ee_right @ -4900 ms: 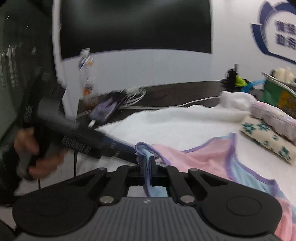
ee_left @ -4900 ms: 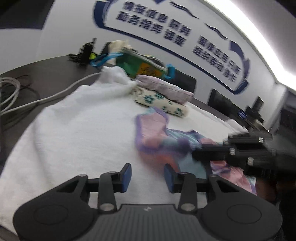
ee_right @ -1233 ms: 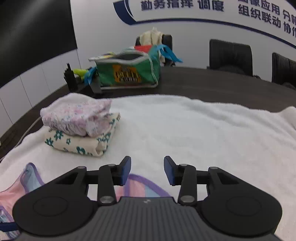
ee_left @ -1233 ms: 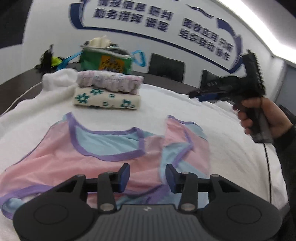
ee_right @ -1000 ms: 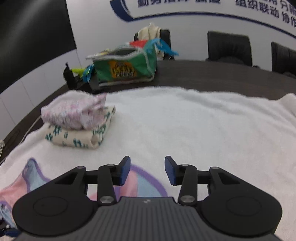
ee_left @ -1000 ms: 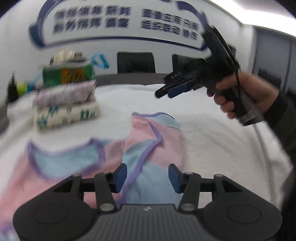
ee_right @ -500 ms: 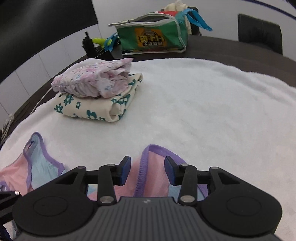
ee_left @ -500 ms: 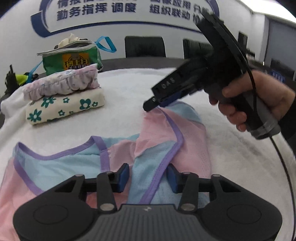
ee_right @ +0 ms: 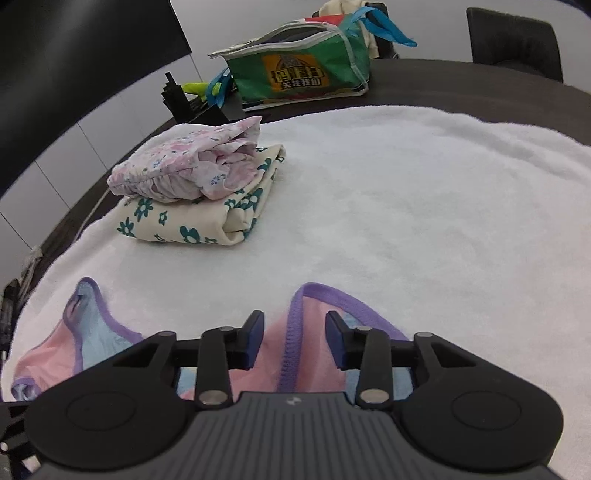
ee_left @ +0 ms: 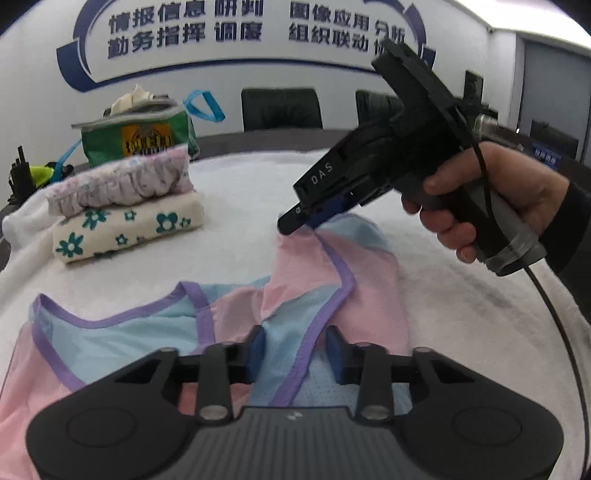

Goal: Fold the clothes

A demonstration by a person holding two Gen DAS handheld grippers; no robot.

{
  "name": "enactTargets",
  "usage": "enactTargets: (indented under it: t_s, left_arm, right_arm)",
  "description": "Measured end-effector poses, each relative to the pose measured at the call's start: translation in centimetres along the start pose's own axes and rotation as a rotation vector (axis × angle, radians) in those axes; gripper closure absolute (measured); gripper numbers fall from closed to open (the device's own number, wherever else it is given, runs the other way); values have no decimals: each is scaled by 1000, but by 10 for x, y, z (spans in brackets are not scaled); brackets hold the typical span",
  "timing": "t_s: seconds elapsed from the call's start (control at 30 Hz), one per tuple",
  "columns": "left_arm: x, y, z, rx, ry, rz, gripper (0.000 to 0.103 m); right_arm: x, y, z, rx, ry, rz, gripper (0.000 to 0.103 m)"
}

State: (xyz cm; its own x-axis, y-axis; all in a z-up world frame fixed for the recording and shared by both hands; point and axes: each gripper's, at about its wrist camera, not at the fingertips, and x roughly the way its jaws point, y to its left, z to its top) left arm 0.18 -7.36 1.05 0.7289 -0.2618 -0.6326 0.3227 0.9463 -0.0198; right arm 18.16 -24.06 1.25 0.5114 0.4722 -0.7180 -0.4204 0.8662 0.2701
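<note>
Both jaws spread: left hand-held gripper (ee_left: 293,354), right hand-held gripper (ee_right: 295,341) over vest (ee_left: 332,280); vest hem cut off.

It looks like an office meeting room. Far past the fingers, big blue wall lettering (ee_left: 236,29) hangs above black chairs (ee_left: 280,109) set along a long dark desk (ee_right: 443,81).

Open white towel (ee_right: 424,206) stretches ahead and to the right of my right gripper (ee_right: 295,334), giving my fingers free passage. To the left, two stacked folded garments (ee_right: 192,192) block the way, with a green bag (ee_right: 299,72) behind them on the dark counter (ee_right: 461,79), near the towel's far edge.
</note>
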Motion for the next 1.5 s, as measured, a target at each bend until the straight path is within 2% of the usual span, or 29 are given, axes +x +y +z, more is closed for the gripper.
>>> enactTargets:
  t_s: [0.03,0.1,0.27,0.33,0.47,0.6,0.67,0.77,0.8,0.87,0.93,1.0,1.07,1.1,1.13,1.17,1.2,1.23,1.3,1.33,1.4,1.5]
  left_arm:
    - [3,1,0,-9,11,-2,93]
    - [2,6,1,-47,-2,-29,99]
    - [-21,22,2,-167,-83,-88,101]
    - [-37,18,4,-170,-135,-161,102]
    - [-63,-19,5,-151,-180,-315,102]
    - [-82,-64,4,-123,-211,-457,102]
    - [-77,-95,-1,-98,-204,-460,102]
    - [-65,-135,-7,-69,-177,-450,101]
    - [-56,-144,-10,-72,-147,-459,101]
    - [-42,-159,-15,-61,-73,-478,93]
    - [-44,-164,-22,-10,-30,-509,87]
    - [-52,-160,-26,28,-2,-547,86]
    - [-67,-131,-23,-4,8,-589,84]
    - [-73,-112,-19,-22,13,-584,82]
    - [-78,-88,-10,-44,16,-536,76]
    - [-82,-63,-2,-65,19,-487,68]
    - [-84,-38,9,-77,19,-422,63]
    - [-82,-14,23,-75,13,-329,57]
    - [-75,32,51,-58,6,-159,53]
    - [-66,48,63,-31,15,-114,52]
    - [-40,70,80,-22,45,-59,50]
    - [6,77,84,12,126,-125,48]
  right_arm:
    - [0,0,0,-3,-6,4,90]
    - [1,1,-1,-8,-19,12,96]
    - [-21,12,5,-44,-82,27,98]
    - [-35,17,9,-61,-111,31,98]
    - [-76,22,7,-102,-161,28,98]
    - [-132,7,-13,-128,-180,-33,98]
    - [-154,-10,-29,-113,-160,-77,98]
    - [-161,-40,-56,-65,-85,-159,98]
    - [-162,-50,-66,-48,-59,-188,98]
    - [-155,-67,-83,-32,-2,-295,98]
    - [-148,-84,-100,-13,52,-383,97]
    - [-148,-95,-113,20,63,-396,96]
    - [-157,-98,-118,25,9,-360,92]
    - [-161,-95,-117,10,-29,-323,84]
    - [-166,-93,-116,-6,-67,-285,78]
    - [-165,-89,-112,-31,-87,-259,66]
    - [-160,-84,-106,-65,-88,-243,63]
    - [-155,-79,-100,-99,-90,-227,62]
    - [-144,-70,-88,-164,-84,-198,62]
    - [-136,-67,-82,-195,-67,-189,62]
    - [-120,-61,-70,-255,-33,-170,62]
    - [-107,-55,-62,-315,-23,-125,56]
